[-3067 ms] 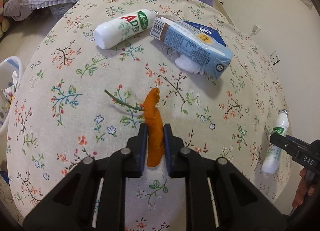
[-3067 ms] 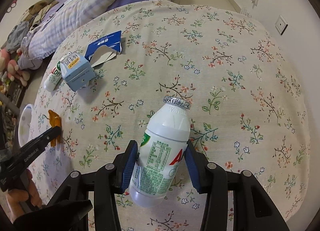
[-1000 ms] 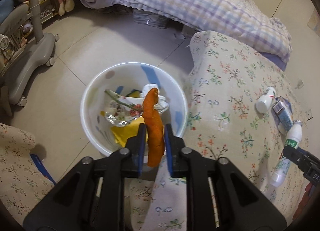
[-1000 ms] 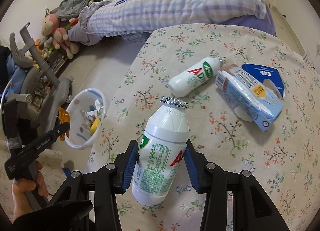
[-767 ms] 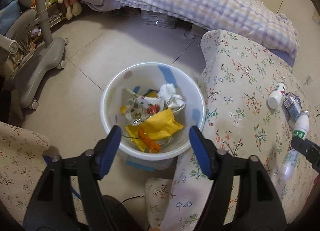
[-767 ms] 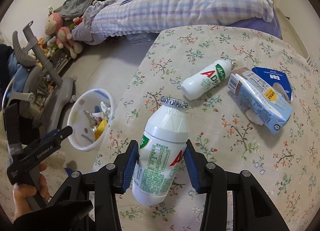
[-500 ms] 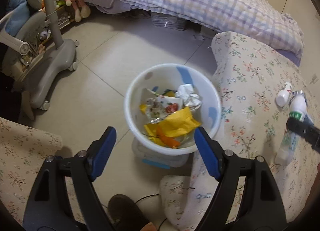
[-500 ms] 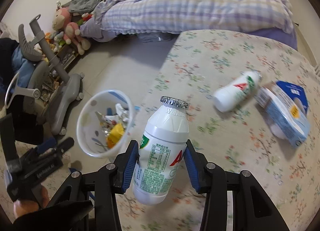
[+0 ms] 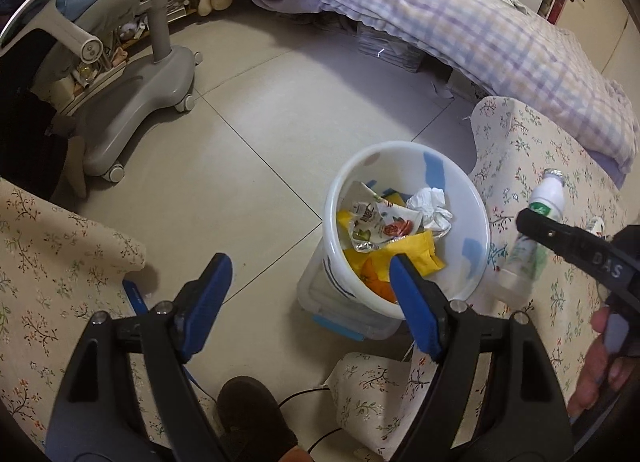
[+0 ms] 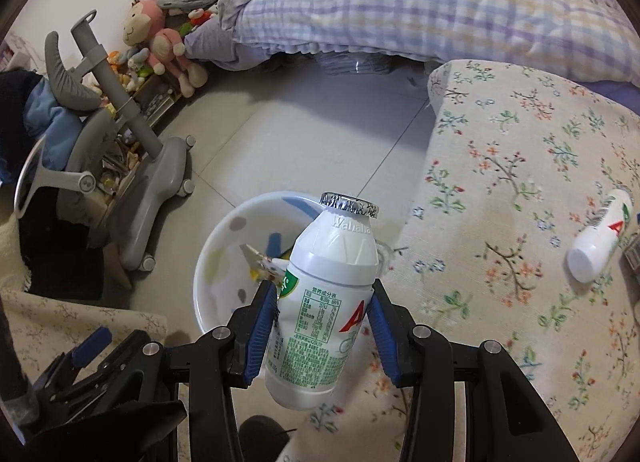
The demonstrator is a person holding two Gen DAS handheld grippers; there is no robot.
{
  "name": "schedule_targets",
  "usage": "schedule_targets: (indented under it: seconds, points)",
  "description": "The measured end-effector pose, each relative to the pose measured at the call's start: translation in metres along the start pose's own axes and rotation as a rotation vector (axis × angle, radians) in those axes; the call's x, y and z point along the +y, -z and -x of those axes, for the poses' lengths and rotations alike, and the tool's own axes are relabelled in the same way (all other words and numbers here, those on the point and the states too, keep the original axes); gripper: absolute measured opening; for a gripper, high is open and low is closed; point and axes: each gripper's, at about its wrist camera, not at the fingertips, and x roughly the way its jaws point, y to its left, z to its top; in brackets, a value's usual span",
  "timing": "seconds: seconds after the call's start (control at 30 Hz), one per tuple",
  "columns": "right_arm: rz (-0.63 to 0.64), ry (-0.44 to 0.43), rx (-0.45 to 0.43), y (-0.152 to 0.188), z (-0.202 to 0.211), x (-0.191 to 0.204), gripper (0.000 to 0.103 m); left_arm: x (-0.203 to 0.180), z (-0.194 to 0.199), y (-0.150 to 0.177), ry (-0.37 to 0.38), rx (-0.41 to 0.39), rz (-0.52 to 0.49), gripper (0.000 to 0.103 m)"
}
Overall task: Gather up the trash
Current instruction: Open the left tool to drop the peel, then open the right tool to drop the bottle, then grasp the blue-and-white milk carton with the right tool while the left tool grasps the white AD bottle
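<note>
A white trash bin [image 9: 476, 198] stands on the floor beside the flowered table; it shows in the right wrist view too [image 10: 208, 262]. Inside lie wrappers, a yellow bag, crumpled paper and the orange peel [image 9: 374, 282]. My left gripper [image 9: 308, 294] is open and empty, above the floor just left of the bin. My right gripper [image 10: 324, 326] is shut on a white drink bottle [image 10: 324, 302] with a foil cap, held at the bin's right rim; the bottle shows in the left wrist view [image 9: 532, 238]. A second white bottle [image 10: 598, 242] lies on the table.
The flowered tablecloth [image 10: 520, 182] covers the table to the right of the bin. A grey wheeled chair base [image 9: 140, 94] stands on the tiled floor at left. A bed with a checked quilt [image 9: 460, 14] is behind. A clear box [image 9: 344, 314] sits under the bin.
My left gripper opened and dropped the orange peel into the bin, then drew back to the left. My right gripper carried the bottle from over the table to the bin's edge.
</note>
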Motion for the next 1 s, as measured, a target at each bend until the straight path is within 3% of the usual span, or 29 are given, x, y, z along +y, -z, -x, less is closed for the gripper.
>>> schedule_targets:
  seconds: [0.27, 0.33, 0.63, 1.0]
  points:
    - [-0.012, -0.062, -0.01, -0.009, -0.014, 0.009, 0.049, 0.004, -0.001, -0.003, -0.017, 0.0, 0.011, 0.081]
    - [-0.015, -0.079, -0.002, -0.01, -0.014, 0.011, 0.066, 0.006, -0.001, -0.004, -0.016, 0.002, 0.017, 0.081]
    - [0.002, -0.012, -0.039, -0.007, 0.017, -0.002, 0.068, 0.001, 0.003, -0.003, -0.001, -0.005, 0.008, 0.081]
    - [-0.058, 0.085, -0.06, 0.02, 0.072, -0.07, 0.07, -0.02, 0.008, 0.004, 0.031, 0.003, -0.03, 0.081]
